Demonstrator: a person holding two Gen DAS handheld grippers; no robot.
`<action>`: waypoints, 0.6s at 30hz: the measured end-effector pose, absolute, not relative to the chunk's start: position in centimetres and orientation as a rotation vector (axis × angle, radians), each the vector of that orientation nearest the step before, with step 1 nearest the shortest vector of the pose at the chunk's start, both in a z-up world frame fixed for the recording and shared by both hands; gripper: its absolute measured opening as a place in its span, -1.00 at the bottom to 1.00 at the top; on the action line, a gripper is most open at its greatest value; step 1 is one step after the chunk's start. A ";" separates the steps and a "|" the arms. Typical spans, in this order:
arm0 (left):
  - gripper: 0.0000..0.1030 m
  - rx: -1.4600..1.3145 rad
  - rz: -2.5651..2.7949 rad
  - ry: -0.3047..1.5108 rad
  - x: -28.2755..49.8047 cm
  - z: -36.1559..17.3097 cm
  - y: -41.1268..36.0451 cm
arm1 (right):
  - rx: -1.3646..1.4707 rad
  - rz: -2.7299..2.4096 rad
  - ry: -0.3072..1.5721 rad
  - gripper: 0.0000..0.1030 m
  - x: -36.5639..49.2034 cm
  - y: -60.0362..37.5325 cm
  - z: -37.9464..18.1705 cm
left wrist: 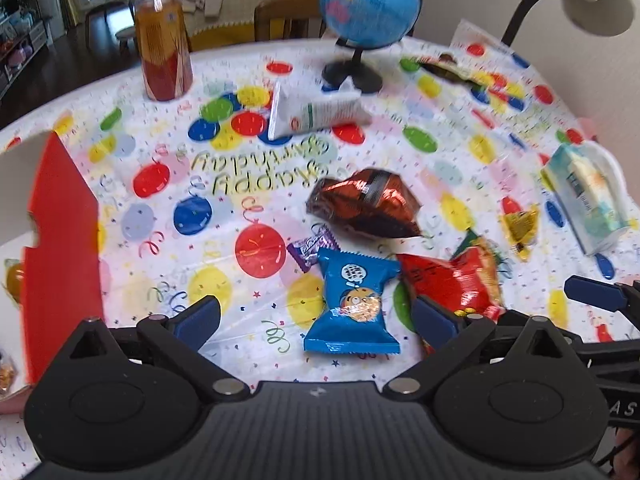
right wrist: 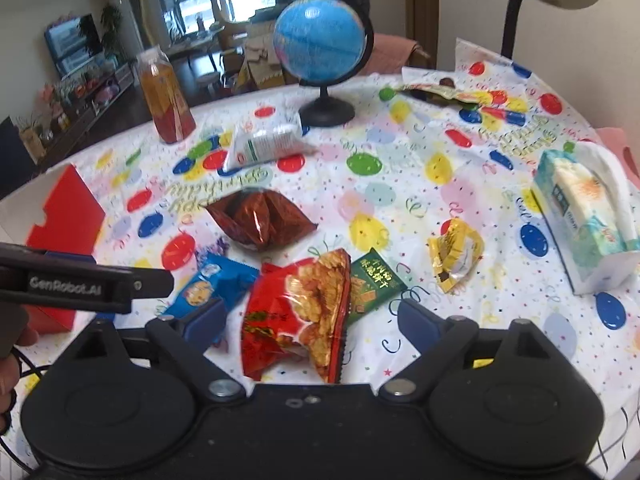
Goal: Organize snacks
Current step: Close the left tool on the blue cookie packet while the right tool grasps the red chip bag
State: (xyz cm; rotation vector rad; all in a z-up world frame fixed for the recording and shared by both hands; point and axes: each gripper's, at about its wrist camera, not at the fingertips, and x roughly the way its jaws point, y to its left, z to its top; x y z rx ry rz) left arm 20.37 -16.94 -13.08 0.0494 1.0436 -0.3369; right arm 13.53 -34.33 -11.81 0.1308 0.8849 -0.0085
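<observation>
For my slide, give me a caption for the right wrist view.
Open right gripper poised over a red snack bag among scattered snacks on a balloon-print tablecloth.

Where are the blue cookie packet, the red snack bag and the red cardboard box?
Blue cookie packet (left wrist: pixel 357 299), left wrist view, centre of its front.
Red crinkly snack bag (right wrist: pixel 298 314), right wrist view, middle of its printed face.
Red cardboard box (left wrist: pixel 60 248), left wrist view, outer red wall.

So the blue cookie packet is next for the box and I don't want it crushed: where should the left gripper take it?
Come from above and pinch the blue cookie packet across its narrow middle; it lies flat between the open left gripper pads.
</observation>
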 end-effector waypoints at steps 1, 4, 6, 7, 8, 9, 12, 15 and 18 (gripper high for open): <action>0.98 0.054 -0.335 1.053 20.7 -13.6 -17.2 | 0.131 -0.003 0.894 0.75 13.8 -34.4 -12.2; 0.95 0.071 -0.320 1.088 21.7 -15.1 -17.9 | 0.130 0.026 0.914 0.74 14.6 -34.5 -13.1; 0.92 0.065 -0.324 1.106 22.2 -15.8 -18.3 | 0.116 0.042 0.928 0.73 15.0 -34.3 -13.7; 0.92 0.066 -0.328 1.114 22.4 -16.1 -18.5 | 0.109 0.051 0.934 0.73 15.2 -34.2 -14.0; 0.92 0.073 -0.333 1.120 22.5 -16.3 -18.7 | 0.101 0.056 0.939 0.72 15.4 -34.1 -14.2; 0.92 0.084 -0.339 1.127 22.7 -16.6 -19.0 | 0.097 0.059 0.942 0.72 15.6 -34.1 -14.4; 0.78 0.096 -0.343 1.152 23.2 -17.5 -19.6 | 0.097 0.069 0.954 0.71 16.2 -34.0 -15.1; 0.54 0.078 -0.343 1.190 23.7 -18.2 -19.7 | 0.106 0.079 0.964 0.71 16.6 -34.0 -15.6; 0.48 0.061 -0.350 1.206 24.1 -18.6 -19.6 | 0.126 0.086 0.967 0.71 16.8 -34.2 -15.9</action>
